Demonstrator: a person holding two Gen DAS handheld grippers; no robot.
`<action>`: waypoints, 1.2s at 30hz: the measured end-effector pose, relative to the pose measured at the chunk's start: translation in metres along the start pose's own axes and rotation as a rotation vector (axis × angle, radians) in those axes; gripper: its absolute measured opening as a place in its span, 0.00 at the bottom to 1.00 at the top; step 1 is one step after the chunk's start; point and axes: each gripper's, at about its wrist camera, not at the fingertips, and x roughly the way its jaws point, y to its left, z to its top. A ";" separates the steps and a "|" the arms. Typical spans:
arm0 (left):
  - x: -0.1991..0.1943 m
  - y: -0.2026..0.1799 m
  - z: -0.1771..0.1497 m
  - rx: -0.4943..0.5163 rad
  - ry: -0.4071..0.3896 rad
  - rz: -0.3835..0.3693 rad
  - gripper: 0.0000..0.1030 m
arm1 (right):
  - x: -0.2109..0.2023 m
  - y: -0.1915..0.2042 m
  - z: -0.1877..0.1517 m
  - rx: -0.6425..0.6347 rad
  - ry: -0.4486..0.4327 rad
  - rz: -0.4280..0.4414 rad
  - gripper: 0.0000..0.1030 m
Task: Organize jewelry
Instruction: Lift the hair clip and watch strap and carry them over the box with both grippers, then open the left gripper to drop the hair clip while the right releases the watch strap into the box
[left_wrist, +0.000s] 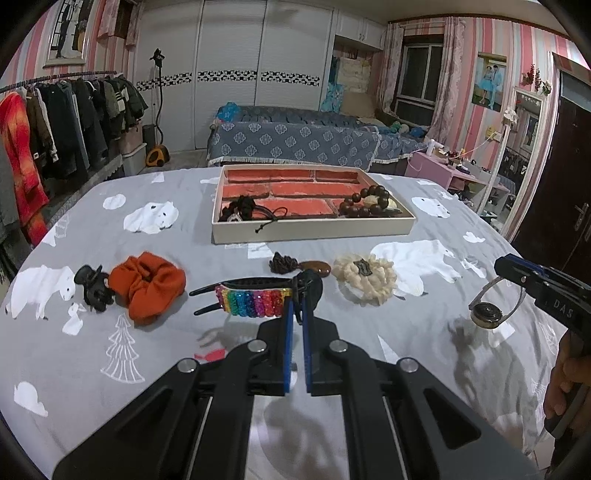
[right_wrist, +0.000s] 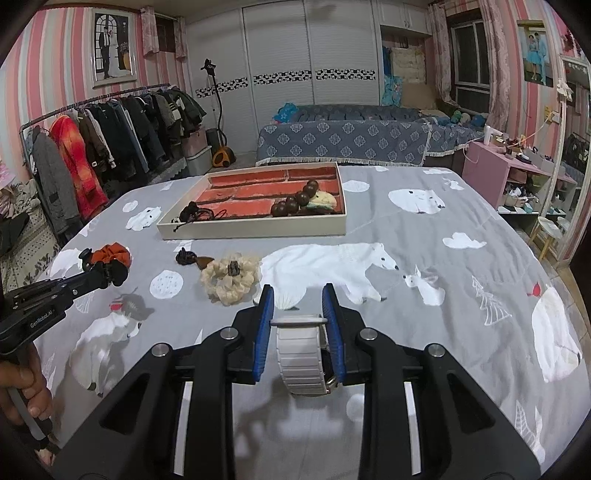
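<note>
The left gripper (left_wrist: 297, 312) is clamping the rainbow hair clip (left_wrist: 255, 301), its length lying crosswise, while the right gripper (right_wrist: 298, 314) is clamping a watch (right_wrist: 301, 354), the tray (left_wrist: 314, 230) lying straight ahead beyond both, nearer the left.

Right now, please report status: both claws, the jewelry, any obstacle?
Left claw shut on rainbow hair clip. Right claw shut on white watch. Tray ahead, path open; scrunchie and cream flower still on the bedspread.
</note>
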 end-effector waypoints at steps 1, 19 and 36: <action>0.003 0.001 0.002 0.002 0.001 0.001 0.05 | 0.002 0.000 0.003 -0.001 -0.002 0.002 0.27; 0.060 0.022 0.107 0.044 -0.074 0.019 0.05 | 0.054 0.003 0.107 -0.026 -0.109 0.019 0.27; 0.181 0.039 0.161 0.028 -0.011 0.025 0.04 | 0.185 -0.003 0.182 -0.021 -0.066 0.058 0.27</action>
